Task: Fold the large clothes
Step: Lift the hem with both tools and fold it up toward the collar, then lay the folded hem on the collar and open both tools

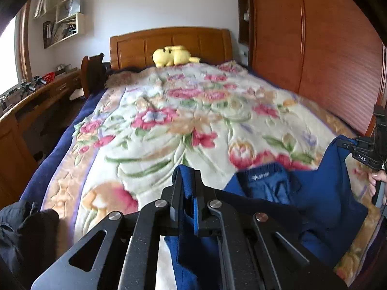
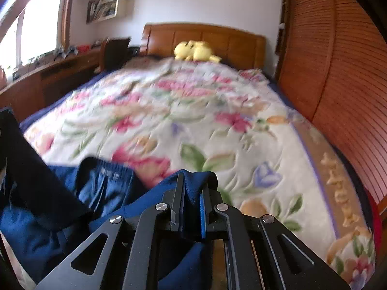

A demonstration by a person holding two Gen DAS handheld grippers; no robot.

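The left gripper (image 1: 187, 181) is closed on one edge of the blue garment (image 1: 326, 212). The right gripper (image 2: 193, 186) pinches another edge, and the garment hangs between them over the floral blanket (image 1: 169, 120) on the bed

Right gripper (image 2: 192, 188) has its jaws clamped on a fold of the dark blue fabric garment (image 2: 48, 217), over the floral blanket-covered bed (image 2: 217, 120).

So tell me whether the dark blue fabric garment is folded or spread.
Neither neatly: the dark blue fabric garment hangs bunched between left gripper and right gripper, both clamped on it.
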